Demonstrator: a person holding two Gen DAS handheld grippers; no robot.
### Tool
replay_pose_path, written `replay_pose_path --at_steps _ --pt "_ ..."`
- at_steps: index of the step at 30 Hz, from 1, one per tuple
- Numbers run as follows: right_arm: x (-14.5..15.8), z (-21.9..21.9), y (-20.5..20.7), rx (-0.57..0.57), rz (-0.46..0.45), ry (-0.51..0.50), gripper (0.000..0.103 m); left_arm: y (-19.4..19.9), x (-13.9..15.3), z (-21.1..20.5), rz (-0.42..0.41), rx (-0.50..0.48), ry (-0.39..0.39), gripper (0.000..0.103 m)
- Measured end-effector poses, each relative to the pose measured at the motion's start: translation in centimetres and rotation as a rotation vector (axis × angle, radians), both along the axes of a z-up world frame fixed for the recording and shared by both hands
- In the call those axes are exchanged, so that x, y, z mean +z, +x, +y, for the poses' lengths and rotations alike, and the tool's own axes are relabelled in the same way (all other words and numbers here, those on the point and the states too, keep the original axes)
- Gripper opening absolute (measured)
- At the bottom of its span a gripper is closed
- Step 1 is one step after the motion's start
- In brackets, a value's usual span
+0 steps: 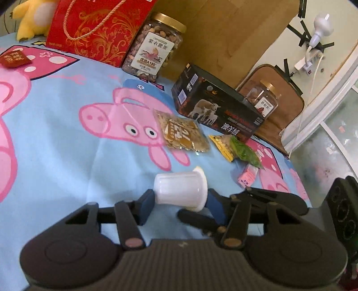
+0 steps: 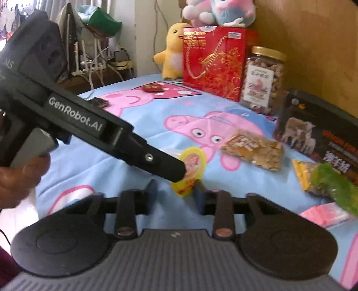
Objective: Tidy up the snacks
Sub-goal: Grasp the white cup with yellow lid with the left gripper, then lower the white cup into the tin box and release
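A bed sheet (image 1: 67, 138) in light blue with pink cartoon pigs covered the bed and carried everything. At its far edge stood a red gift bag (image 1: 98, 29) with gold ornament and a rope handle, a yellow plush toy (image 1: 31, 20) just beside it on one side and a gold-lidded nut jar (image 1: 154, 49) touching it on the other. Nearer lay a black box (image 1: 214, 105) printed with sheep, and before it a clear packet of pale seeds (image 1: 181, 134), a yellow packet (image 1: 221, 145) and a green packet (image 1: 246, 152) overlapping each other, and a small pink packet (image 1: 246, 176). The left tongs (image 1: 181, 199) were closed on a white jelly cup (image 1: 179, 190) lying sideways, one blue pad on its base and the other at its rim. In the right wrist view the cup's yellow lid (image 2: 190, 170) faced the camera, in front of the right tongs (image 2: 175, 194), whose blue pads stood narrowly apart; whether the lid's lower edge touched them could not be told.
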State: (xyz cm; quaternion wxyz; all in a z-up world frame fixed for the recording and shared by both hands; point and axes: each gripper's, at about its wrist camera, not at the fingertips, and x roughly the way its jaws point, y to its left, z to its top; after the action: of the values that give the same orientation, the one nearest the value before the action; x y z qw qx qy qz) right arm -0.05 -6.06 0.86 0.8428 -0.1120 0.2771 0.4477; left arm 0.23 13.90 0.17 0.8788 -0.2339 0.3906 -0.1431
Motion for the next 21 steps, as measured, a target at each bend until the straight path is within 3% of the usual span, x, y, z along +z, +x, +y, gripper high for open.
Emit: replay_pose_path --at_steps 3,7,15,21 --pt "0.5 -1.2 0.1 -0.022 -0.023 0.036 0.024 0.9 0.9 -1.1 -0.019 -0.032 0.035 0.049" --pt "1.1 -1.9 -0.3 -0.072 -0.125 0.034 0.024 2.2 2.7 -2.9 -0.076 -0.068 0.089 0.049" --pt "2.7 -4.5 2.1 -0.196 -0.239 0.057 0.023 6.8 5.8 -6.5 -0.148 -0.153 0.131 0.049" --pt "3.6 -6.4 5.2 -0.291 -0.232 0.093 0.021 10.2 7.3 -8.7 -0.179 -0.200 0.145 0.049"
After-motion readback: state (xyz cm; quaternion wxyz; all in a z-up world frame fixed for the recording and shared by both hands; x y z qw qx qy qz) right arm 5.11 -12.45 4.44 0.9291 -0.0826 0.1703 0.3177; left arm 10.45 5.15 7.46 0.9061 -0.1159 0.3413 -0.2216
